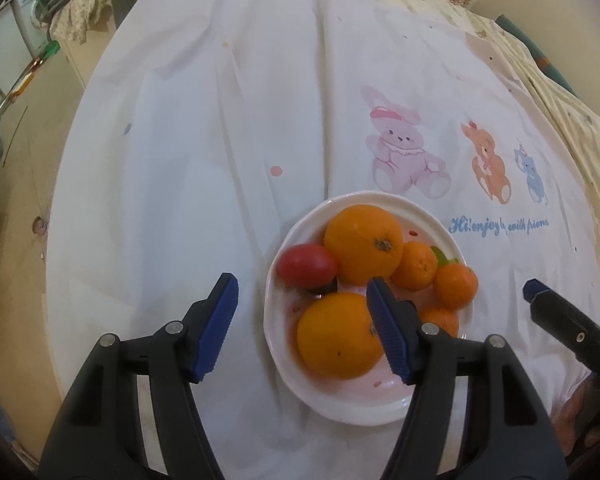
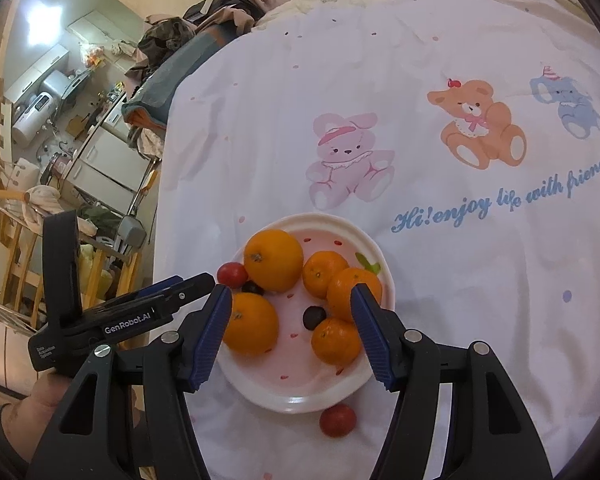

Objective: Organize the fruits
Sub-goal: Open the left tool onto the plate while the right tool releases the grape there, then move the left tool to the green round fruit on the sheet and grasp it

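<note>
A white plate [image 1: 356,412] on the printed cloth holds two big oranges [image 1: 363,243] [image 1: 338,336], three small mandarins [image 2: 324,274], a red tomato [image 1: 307,266] and dark little fruits [image 2: 314,317]. A second red tomato [image 2: 337,420] lies on the cloth just outside the plate's near rim [image 2: 300,400]. My left gripper [image 1: 302,282] hovers open over the plate's left side, nothing between its pads. My right gripper [image 2: 291,292] hangs open above the plate's middle, also holding nothing. The left gripper [image 2: 192,282] shows side-on at the plate's left edge.
The white cloth with a rabbit [image 2: 348,160], a bear and an elephant covers a bed-like surface; its left edge [image 2: 160,208] drops off beside the plate. Piled clothes [image 2: 204,20] lie at the far left corner. A hand [image 2: 40,400] holds the left tool.
</note>
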Demonstrator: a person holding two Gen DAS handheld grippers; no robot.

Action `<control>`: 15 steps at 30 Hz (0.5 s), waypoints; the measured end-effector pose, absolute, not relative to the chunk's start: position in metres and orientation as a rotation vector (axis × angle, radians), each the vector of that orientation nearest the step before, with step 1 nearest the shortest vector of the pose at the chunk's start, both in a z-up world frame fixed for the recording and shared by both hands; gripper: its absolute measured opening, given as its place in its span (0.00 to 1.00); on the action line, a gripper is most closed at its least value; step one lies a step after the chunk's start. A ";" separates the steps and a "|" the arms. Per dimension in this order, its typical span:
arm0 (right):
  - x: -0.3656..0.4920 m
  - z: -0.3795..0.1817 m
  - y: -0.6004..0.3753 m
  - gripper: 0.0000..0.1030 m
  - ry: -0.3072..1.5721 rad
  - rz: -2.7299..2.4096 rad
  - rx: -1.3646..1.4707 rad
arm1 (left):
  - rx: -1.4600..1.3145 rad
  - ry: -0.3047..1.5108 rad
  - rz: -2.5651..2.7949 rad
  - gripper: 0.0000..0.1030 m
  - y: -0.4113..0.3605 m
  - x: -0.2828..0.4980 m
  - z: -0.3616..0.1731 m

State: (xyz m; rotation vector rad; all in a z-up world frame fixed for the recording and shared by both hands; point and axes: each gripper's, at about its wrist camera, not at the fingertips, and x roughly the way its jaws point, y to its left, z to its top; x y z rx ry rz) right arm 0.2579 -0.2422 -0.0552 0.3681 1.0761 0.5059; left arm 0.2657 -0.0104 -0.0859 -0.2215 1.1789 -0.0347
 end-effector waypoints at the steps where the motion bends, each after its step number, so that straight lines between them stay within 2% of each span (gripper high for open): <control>1: 0.255 -0.052 -0.243 0.63 1.071 0.508 0.367 | -0.217 1.173 -0.034 0.61 -0.011 0.262 -0.084; 15: 0.208 -0.036 -0.260 0.63 1.052 0.502 0.428 | -0.147 1.123 -0.102 0.61 -0.018 0.199 -0.054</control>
